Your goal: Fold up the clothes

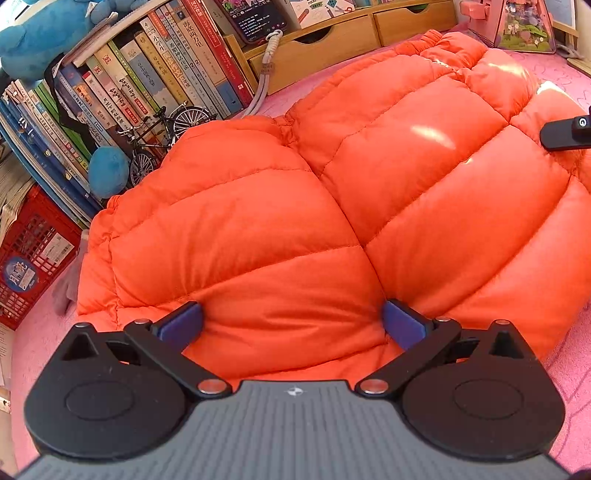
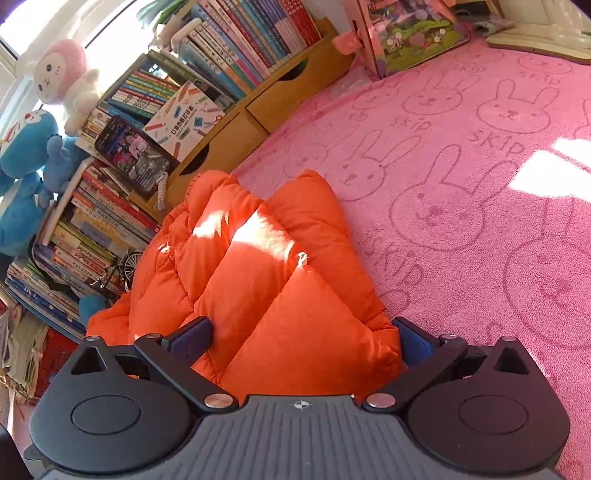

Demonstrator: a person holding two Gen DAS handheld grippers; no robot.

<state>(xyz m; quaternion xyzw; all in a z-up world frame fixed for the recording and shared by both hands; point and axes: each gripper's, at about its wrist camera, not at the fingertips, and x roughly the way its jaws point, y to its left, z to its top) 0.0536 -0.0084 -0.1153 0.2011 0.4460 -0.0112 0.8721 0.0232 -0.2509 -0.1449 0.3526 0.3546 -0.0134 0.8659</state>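
An orange puffy down jacket [image 1: 332,192] lies bunched on the pink rabbit-print cloth [image 2: 461,192]. My left gripper [image 1: 291,326] is open, its blue-padded fingers [image 1: 181,325] spread wide and pressed against the jacket's near edge, with padded fabric bulging between them. My right gripper [image 2: 303,339] is open too, its fingers [image 2: 192,339] spread around the near end of the jacket [image 2: 258,280]. Part of the right gripper shows at the right edge of the left wrist view [image 1: 565,133], over the jacket.
Rows of books [image 1: 122,92] and wooden drawers [image 1: 332,37] stand along the far edge. A small model bicycle [image 1: 162,136], blue plush toys [image 2: 22,177], a red crate [image 1: 33,258] and a pink toy box [image 1: 517,26] sit around the jacket.
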